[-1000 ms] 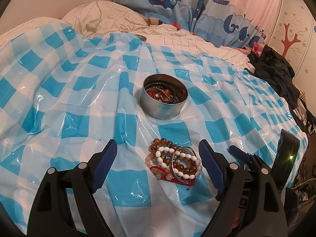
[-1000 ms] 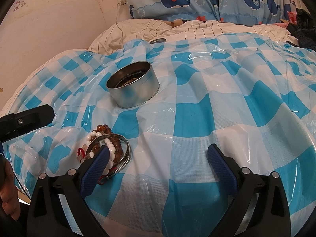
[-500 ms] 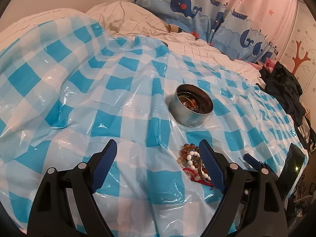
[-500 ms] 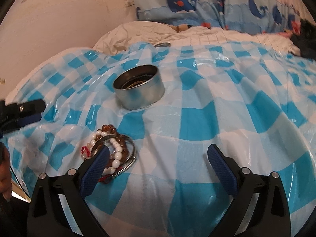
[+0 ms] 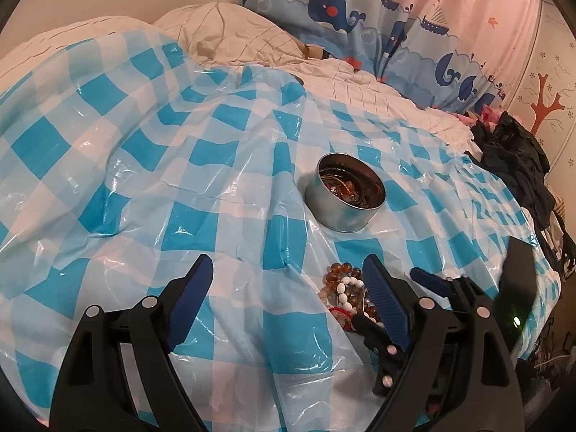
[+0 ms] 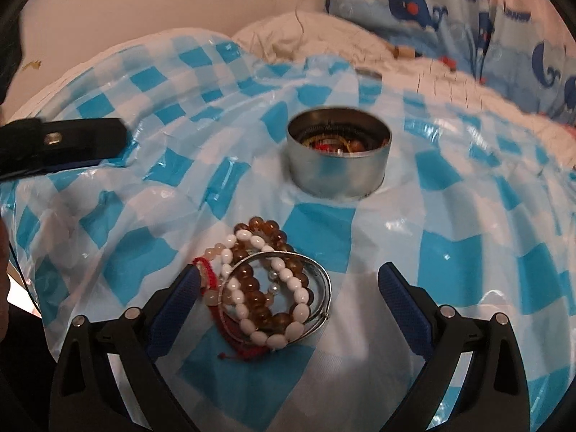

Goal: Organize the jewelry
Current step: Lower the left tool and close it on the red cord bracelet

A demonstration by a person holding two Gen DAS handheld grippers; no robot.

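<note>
A pile of bracelets [image 6: 268, 288] lies on the blue-and-white checked plastic sheet [image 6: 450, 270]: white beads, brown beads, a red cord and a silver bangle. My right gripper [image 6: 288, 291] is open and low over the pile, which sits between its fingers, nearer the left one. A round metal tin [image 6: 338, 160] with jewelry inside stands just beyond. In the left wrist view the pile [image 5: 343, 293] is partly hidden behind my open, empty left gripper [image 5: 291, 288], and the tin [image 5: 345, 196] stands beyond. The right gripper [image 5: 414, 306] shows there beside the pile.
The sheet covers a bed with a white quilt [image 5: 252, 43] and a whale-print curtain [image 5: 360, 18] behind. Dark clothes [image 5: 514, 165] lie at the right edge. A small metal lid [image 6: 367, 73] lies past the tin. The left gripper's finger [image 6: 72, 144] shows at left.
My right gripper has swung left and closer, so the bracelet pile now lies between its fingers. My left gripper has pulled back and left, away from the pile.
</note>
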